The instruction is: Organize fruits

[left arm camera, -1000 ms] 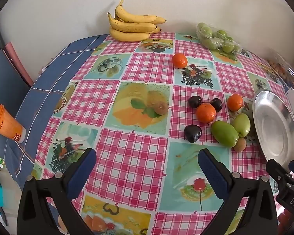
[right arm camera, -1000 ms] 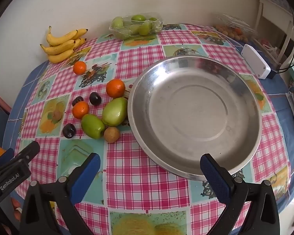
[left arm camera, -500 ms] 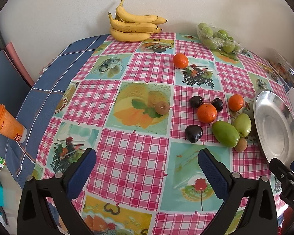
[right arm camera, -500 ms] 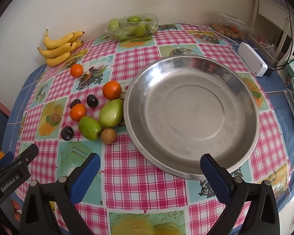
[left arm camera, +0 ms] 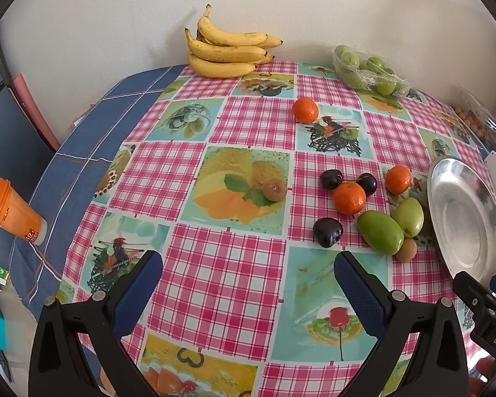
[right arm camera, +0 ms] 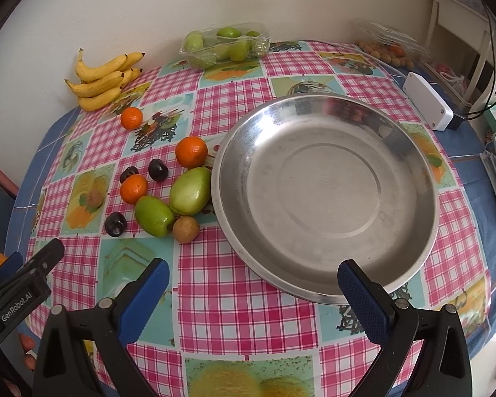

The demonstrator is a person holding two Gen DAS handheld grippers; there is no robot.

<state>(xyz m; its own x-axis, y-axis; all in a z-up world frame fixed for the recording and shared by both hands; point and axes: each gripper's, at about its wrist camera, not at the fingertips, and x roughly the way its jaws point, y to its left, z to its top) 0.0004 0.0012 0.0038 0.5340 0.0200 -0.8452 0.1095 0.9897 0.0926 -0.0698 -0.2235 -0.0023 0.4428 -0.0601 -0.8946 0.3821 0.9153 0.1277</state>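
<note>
Poised low over the checked tablecloth (left arm camera: 221, 264): left gripper (left arm camera: 248, 281) and right gripper (right arm camera: 253, 289), both spread wide and empty, loose fruit (right arm camera: 190, 192) clustered just left of the bare steel dish (right arm camera: 410, 152).

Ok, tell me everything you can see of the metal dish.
The dish is a wide, shallow round pan of shiny silver metal, scuffed and dull in the flat centre, with a raised sloping wall and a thin rim. It sits flat and upright on the checked tablecloth, holding nothing. A green mango lies against its left rim. Neither gripper touches it.
</note>
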